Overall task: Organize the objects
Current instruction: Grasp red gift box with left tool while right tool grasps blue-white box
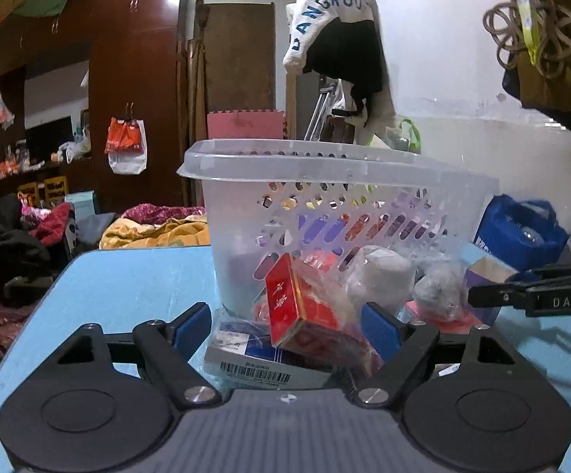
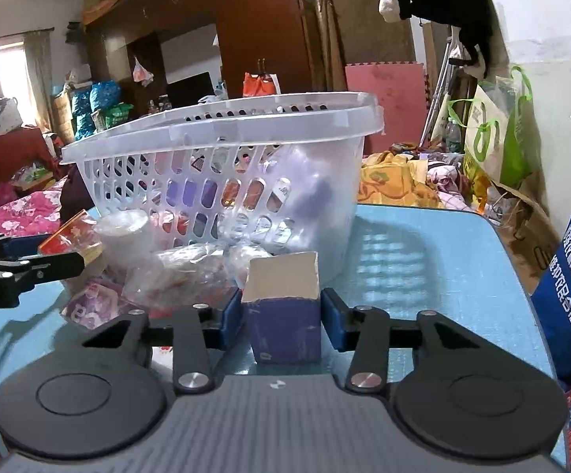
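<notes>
Basket (image 2: 222, 181) on table (image 2: 443, 260); open box (image 2: 285, 315) and bagged items (image 1: 384, 276) before it

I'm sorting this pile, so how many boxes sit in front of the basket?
3: a red box leaning on a barcoded box, both inside the open left gripper; a blue box in the right gripper. Bags may hide more.
</notes>
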